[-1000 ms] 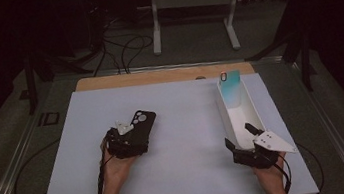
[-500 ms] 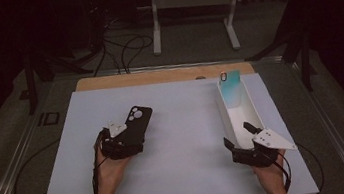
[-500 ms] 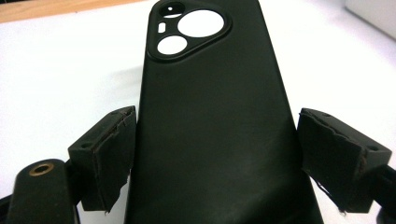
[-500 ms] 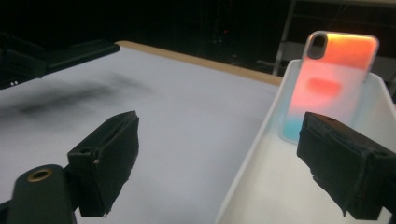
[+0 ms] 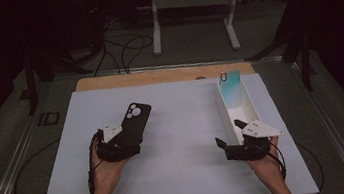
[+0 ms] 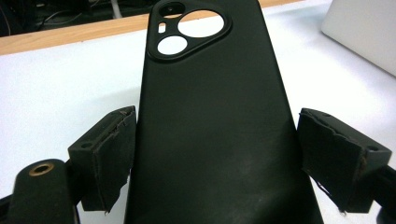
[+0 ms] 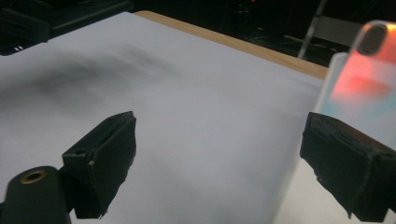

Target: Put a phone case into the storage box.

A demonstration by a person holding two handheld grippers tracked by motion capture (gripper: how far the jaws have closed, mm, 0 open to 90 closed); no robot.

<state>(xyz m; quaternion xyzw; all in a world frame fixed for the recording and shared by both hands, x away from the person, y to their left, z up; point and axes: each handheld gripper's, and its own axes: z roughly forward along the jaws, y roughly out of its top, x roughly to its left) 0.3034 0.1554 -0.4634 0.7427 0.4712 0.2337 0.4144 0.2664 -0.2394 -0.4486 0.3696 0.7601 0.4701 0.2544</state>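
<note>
The left gripper [image 6: 215, 154] had its jaws apart around the black phone case [image 6: 219, 121], ready to squeeze it next, while the right gripper [image 7: 219, 154] waited with jaws apart by the white box [image 5: 239, 103].

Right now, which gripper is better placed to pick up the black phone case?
The left gripper. Its open jaws already stand on both sides of the black phone case, one at each long edge. The right gripper is open too, but far across the white table, beside the white box.
</note>
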